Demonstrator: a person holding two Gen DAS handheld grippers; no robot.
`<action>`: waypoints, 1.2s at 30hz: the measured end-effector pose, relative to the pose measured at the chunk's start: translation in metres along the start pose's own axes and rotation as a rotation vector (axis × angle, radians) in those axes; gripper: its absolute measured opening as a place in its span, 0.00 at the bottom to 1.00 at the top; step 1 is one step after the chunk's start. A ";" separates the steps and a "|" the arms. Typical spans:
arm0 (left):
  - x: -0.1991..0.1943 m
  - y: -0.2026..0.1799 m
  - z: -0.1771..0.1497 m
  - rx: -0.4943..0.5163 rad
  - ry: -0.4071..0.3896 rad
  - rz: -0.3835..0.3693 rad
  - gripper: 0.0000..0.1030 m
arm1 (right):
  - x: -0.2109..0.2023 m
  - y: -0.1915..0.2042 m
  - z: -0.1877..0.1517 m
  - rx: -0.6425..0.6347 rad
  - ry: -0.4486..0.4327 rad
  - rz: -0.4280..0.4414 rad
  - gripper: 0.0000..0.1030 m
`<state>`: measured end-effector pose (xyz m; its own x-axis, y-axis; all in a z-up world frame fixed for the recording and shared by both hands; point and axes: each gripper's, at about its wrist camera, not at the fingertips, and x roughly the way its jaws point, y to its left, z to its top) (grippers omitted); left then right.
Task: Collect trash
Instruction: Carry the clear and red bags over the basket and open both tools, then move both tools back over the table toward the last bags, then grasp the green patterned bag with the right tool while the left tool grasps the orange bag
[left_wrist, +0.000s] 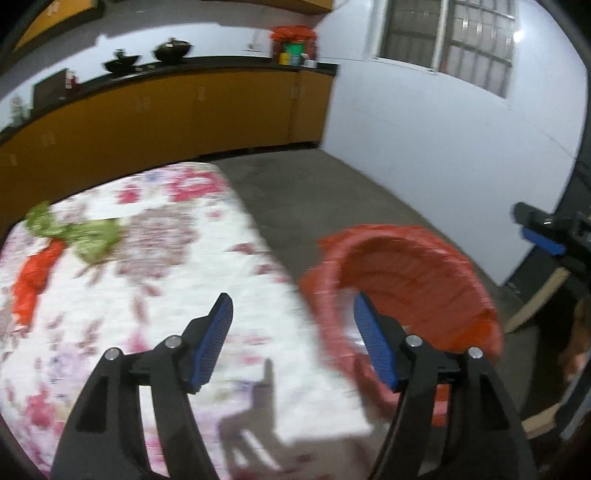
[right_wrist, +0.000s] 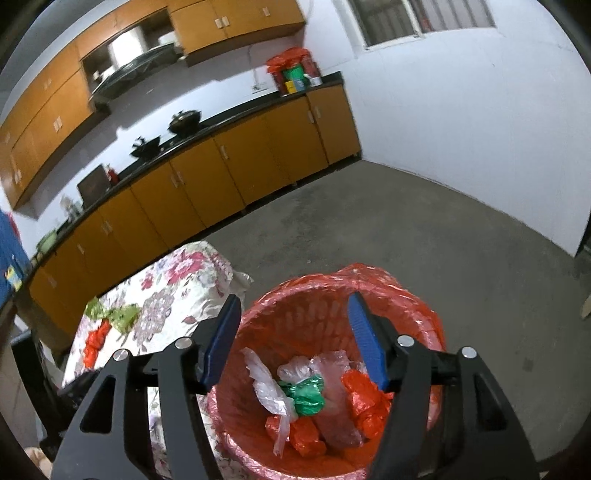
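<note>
Several crumpled bags (right_wrist: 306, 398) are already lying in the red-lined bin (right_wrist: 424, 317) beside the table (left_wrist: 258, 280) — most seems collected. The green wrapper (left_wrist: 94, 236) and the red wrapper (left_wrist: 35, 280) are waiting on the cloth; the left gripper (left_wrist: 291, 339) and the right gripper (right_wrist: 291, 336) are both hanging spread apart, holding nothing.

Glossy crinkled plastic liner (right_wrist: 373, 280) in the basket; floral cloth (left_wrist: 155, 295) covers the table.

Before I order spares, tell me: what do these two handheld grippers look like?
Both match. The left gripper and right gripper have matte black angular plastic linkages with triangular cut-outs and silver pivot pins. Their jaws carry ribbed blue pads. No cables, markings or sleeves show.
</note>
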<state>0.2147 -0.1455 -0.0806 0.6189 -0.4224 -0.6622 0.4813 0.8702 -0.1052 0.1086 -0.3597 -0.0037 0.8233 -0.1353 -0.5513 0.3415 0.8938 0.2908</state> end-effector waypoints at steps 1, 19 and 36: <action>-0.001 0.009 0.000 -0.007 0.000 0.024 0.65 | 0.003 0.007 0.000 -0.018 0.007 0.009 0.59; -0.076 0.239 -0.029 -0.322 -0.080 0.454 0.66 | 0.122 0.239 -0.020 -0.374 0.186 0.380 0.57; -0.085 0.321 -0.046 -0.508 -0.112 0.501 0.68 | 0.282 0.375 -0.079 -0.625 0.401 0.269 0.52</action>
<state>0.2884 0.1811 -0.0923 0.7628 0.0582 -0.6440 -0.2082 0.9650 -0.1594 0.4335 -0.0288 -0.1115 0.5744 0.1779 -0.7990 -0.2621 0.9647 0.0264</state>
